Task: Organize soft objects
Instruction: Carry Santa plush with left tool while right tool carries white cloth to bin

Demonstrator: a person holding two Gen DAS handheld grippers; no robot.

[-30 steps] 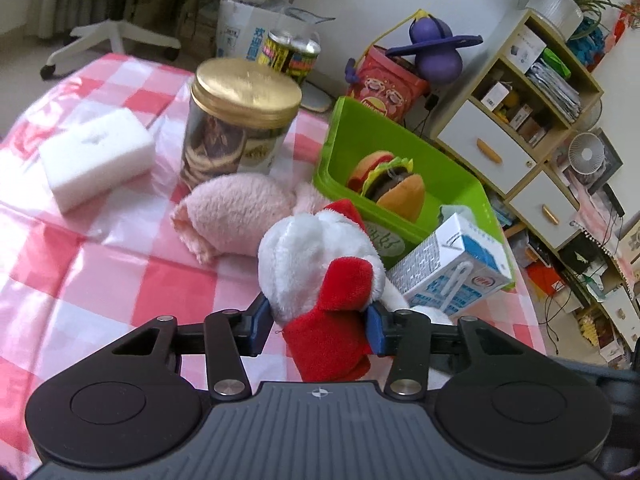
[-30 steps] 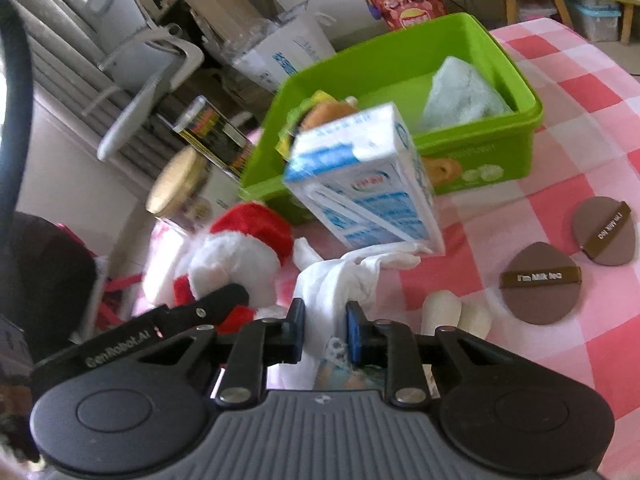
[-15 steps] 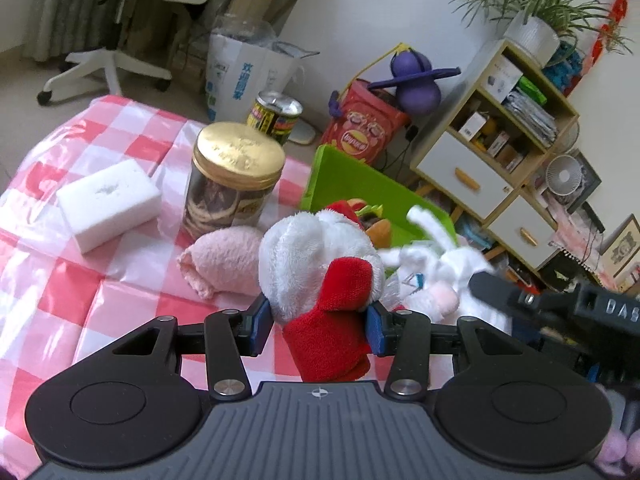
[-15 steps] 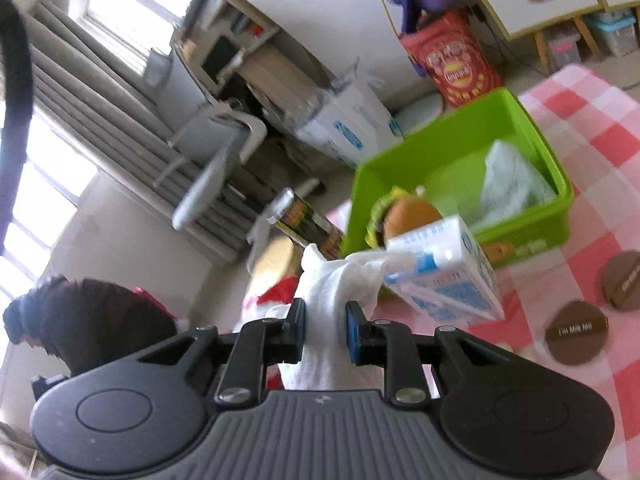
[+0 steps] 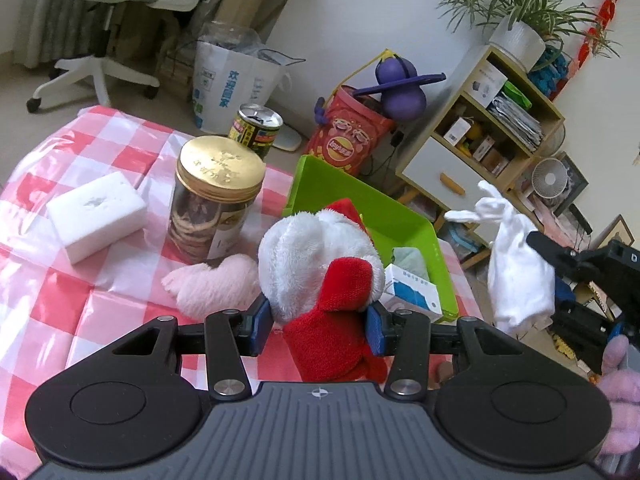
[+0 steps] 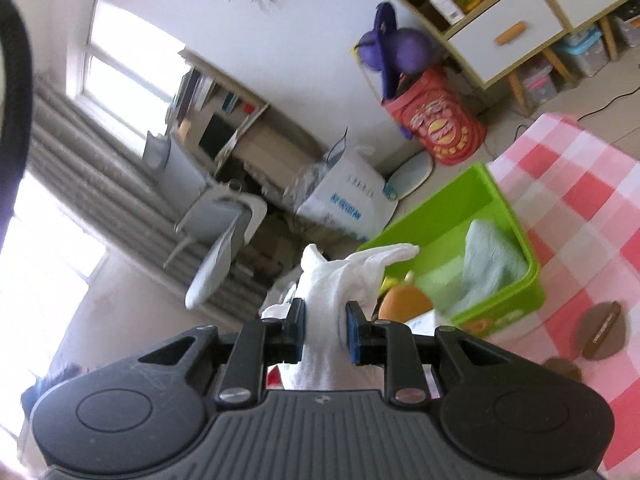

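On the left of the checked tabletop [image 5: 60, 280] sit a white sponge block [image 5: 96, 216] and a gold-lidded cookie jar [image 5: 218, 204], with a pink fluffy cloth [image 5: 212, 284] lying just in front of the jar. The left gripper [image 5: 318, 320] has its fingers clamped on a red-and-white plush toy [image 5: 320, 276], held clear of the tabletop in front of the green bin [image 5: 360, 208]. A blue-and-white carton [image 5: 412, 292] leans at the bin's near wall. Further right, the right gripper [image 6: 325, 334] has its fingers pinched together on a white glove [image 6: 332, 280], raised beside the bin. Both loads are limp; the glove's dangling part could snag the bin rim or knock over the carton. The two grippers also look set to crowd one another over the bin.
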